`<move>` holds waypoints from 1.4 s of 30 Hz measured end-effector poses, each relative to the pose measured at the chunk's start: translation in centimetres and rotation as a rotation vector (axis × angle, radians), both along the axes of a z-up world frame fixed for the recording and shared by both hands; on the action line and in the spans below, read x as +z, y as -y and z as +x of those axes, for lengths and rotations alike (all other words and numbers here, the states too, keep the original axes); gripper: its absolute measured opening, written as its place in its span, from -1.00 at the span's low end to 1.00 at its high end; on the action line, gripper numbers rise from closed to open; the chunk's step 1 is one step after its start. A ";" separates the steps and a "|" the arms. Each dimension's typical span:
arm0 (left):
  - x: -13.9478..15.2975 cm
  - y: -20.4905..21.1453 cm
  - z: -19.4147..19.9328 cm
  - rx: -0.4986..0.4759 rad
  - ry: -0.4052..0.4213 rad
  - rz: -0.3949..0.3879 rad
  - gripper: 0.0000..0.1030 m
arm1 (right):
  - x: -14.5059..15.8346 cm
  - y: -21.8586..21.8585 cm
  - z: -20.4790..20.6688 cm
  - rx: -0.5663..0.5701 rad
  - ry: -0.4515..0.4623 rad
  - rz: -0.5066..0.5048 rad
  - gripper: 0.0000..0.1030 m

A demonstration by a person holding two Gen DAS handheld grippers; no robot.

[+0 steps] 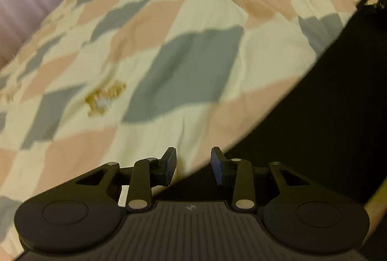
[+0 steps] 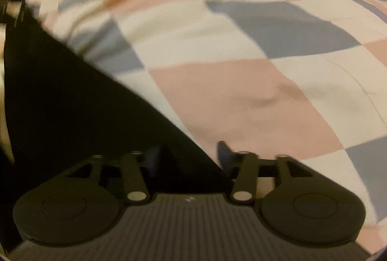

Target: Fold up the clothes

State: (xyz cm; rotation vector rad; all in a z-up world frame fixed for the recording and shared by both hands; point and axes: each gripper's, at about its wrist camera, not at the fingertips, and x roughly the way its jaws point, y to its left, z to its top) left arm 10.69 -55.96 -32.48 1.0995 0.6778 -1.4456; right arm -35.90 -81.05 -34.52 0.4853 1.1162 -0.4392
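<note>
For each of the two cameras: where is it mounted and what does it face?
Left wrist: on the left tongs, facing down at the checked bedspread; black garment to the right; tongs open.
Right wrist: on the right tongs, same bedspread; garment to the left; tongs open.
Shared: bedspread, garment.

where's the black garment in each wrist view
Left wrist: the black garment fills the right side, its edge running diagonally down to the gripper.
Right wrist: the black garment fills the left side, reaching under the gripper.
Shared landmark: the checked bedspread beneath it.
</note>
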 end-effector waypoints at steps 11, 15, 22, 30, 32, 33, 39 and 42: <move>0.6 -1.1 1.8 0.188 0.171 -0.132 -0.77 | 3.0 -0.5 -0.2 -0.217 -0.060 -0.253 0.35; 4.9 -7.4 5.1 0.412 0.128 -0.168 -0.63 | 6.8 -4.3 -3.4 -0.416 0.114 -0.221 0.68; 7.2 -28.2 5.9 0.924 -0.116 -0.032 -0.30 | 5.5 -19.6 -11.4 -0.833 0.211 0.079 0.72; 1.0 -40.4 -0.5 1.221 -0.423 0.049 0.51 | 3.1 -36.4 -18.0 -1.306 0.301 0.214 0.72; -0.8 -40.8 -0.9 1.293 -0.470 0.015 0.53 | 2.9 -38.6 -18.9 -1.372 0.346 0.220 0.72; -1.5 -41.0 -1.2 1.328 -0.495 -0.004 0.55 | 2.9 -39.3 -19.2 -1.393 0.366 0.219 0.73; -2.3 -39.2 -1.1 1.387 -0.551 -0.117 0.24 | 2.4 -41.3 -21.8 -1.474 0.414 0.185 0.73; -2.2 -38.7 -0.9 1.371 -0.450 -0.087 -0.67 | 2.2 -40.8 -24.0 -1.503 0.424 0.140 0.73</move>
